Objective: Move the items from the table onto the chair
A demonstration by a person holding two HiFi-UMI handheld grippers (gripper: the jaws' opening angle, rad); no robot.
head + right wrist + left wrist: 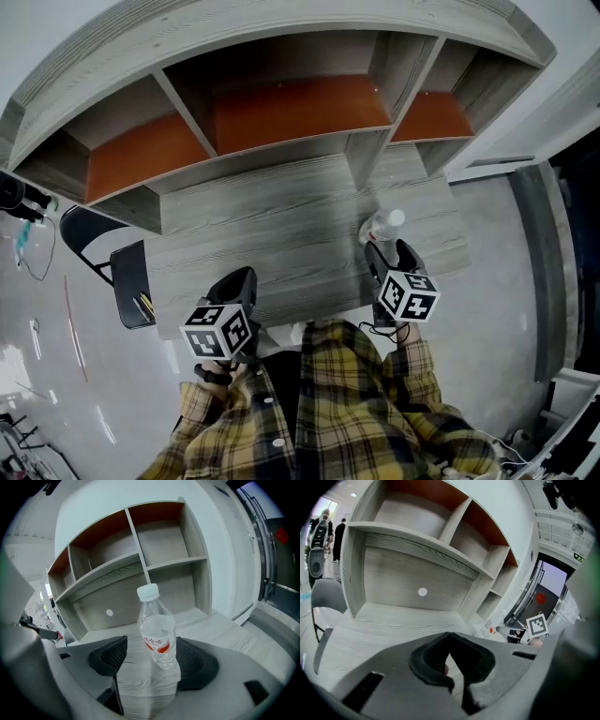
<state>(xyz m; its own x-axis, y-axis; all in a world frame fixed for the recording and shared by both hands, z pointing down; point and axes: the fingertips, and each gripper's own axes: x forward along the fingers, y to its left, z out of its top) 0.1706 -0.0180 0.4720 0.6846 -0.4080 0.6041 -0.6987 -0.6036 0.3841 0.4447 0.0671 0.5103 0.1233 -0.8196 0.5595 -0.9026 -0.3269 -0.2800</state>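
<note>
A clear plastic water bottle (384,225) with a white cap and red label stands upright on the grey wood-grain table (272,225), near its right end. My right gripper (386,251) is open around it. In the right gripper view the bottle (157,630) stands between the two black pads, close to the right pad and apart from the left one. My left gripper (239,278) is shut with nothing in it, at the table's front edge; its pads (436,677) meet. The dark chair (131,281) stands left of the table, with a thin yellow item (145,305) on its seat.
A grey shelf unit (281,112) with orange back panels runs along the far side of the table. A glass door and wall (534,244) lie to the right. The person's plaid sleeves (356,403) fill the bottom. People stand far off (328,527) at the left.
</note>
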